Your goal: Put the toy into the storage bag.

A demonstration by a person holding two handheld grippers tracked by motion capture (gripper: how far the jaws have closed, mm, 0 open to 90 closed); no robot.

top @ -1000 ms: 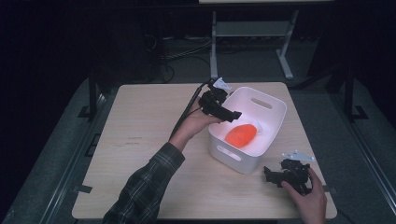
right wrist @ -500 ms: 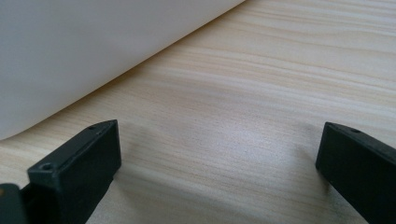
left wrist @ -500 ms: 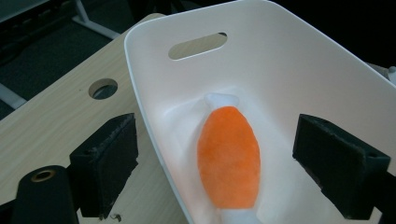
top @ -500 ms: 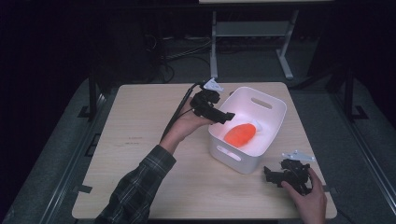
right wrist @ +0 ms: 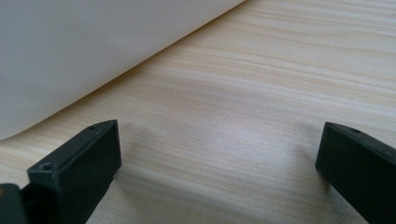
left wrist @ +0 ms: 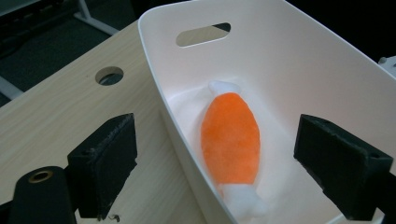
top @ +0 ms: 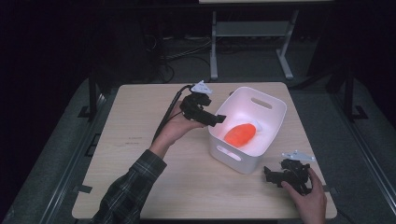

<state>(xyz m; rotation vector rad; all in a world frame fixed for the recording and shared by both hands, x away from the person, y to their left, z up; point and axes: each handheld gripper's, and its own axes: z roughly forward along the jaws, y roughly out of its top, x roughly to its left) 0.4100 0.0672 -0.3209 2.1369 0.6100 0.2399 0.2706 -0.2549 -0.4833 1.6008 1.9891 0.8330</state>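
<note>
The left tongs [top: 215, 119] hover spread over the rim of the white bin [top: 233, 154], where the orange plush toy [top: 240, 134] lies, so they should descend straight and close across its middle, while the right tongs [top: 272, 173], spread too, rest on the worktop [top: 140, 140].

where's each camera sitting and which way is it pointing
High view: above the near side, looking forward and down at the table; both forearms, left gripper, right gripper.
Left gripper view: on that gripper, looking into the white bin at the orange plush; open jaws.
Right gripper view: low over wood beside the bin wall; open jaws.
All three share the bin.
</note>
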